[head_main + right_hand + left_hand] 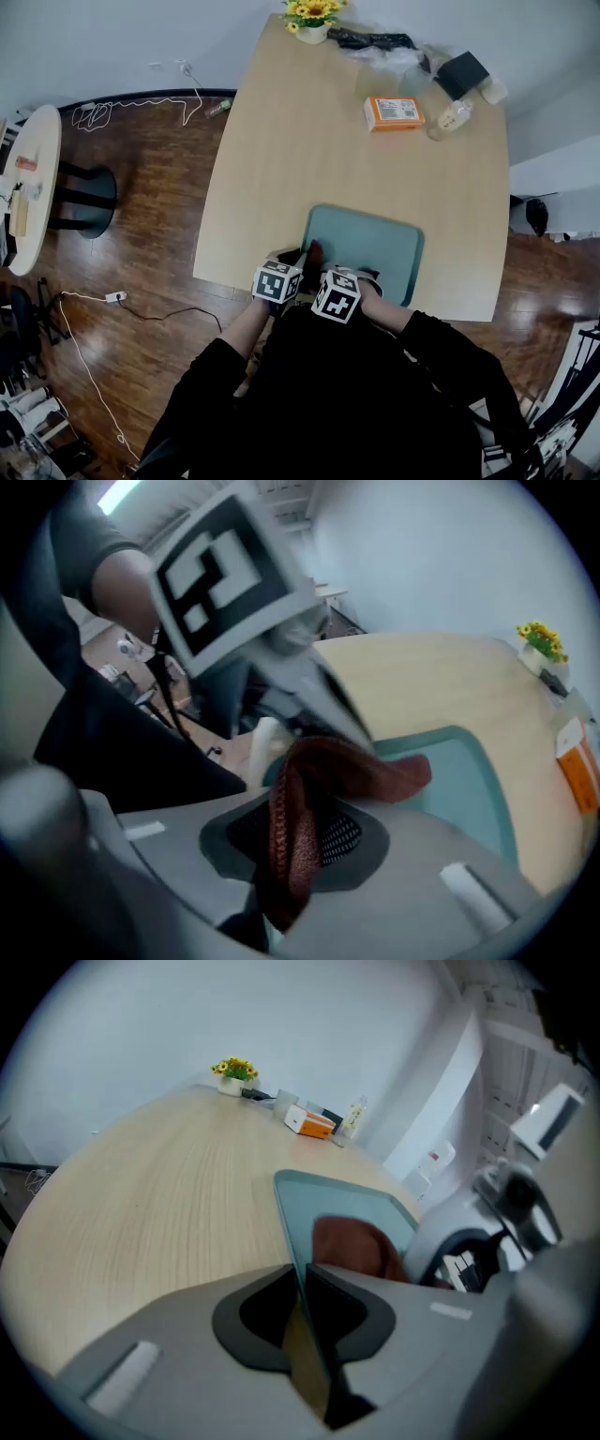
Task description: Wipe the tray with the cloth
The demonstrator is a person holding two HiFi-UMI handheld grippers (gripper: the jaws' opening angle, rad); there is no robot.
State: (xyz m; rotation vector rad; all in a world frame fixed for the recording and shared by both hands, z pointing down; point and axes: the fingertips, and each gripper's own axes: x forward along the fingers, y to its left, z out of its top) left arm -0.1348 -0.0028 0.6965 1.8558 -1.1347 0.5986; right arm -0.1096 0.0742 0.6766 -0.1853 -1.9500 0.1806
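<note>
A teal tray [375, 246] lies at the counter's [281, 159] near edge. The left gripper [284, 259] and the right gripper [330, 272] sit side by side at the tray's near left corner, with a dark red cloth [314, 253] between them. An orange box [394, 112] and yellow flowers [312, 13] stand towards the far edge.

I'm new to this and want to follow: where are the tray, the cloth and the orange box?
tray [370, 246]: head view, bare middle of its floor.
cloth [364, 769]: right gripper view, the loose fold over the tray.
orange box [394, 112]: head view, middle of its top face.
</note>
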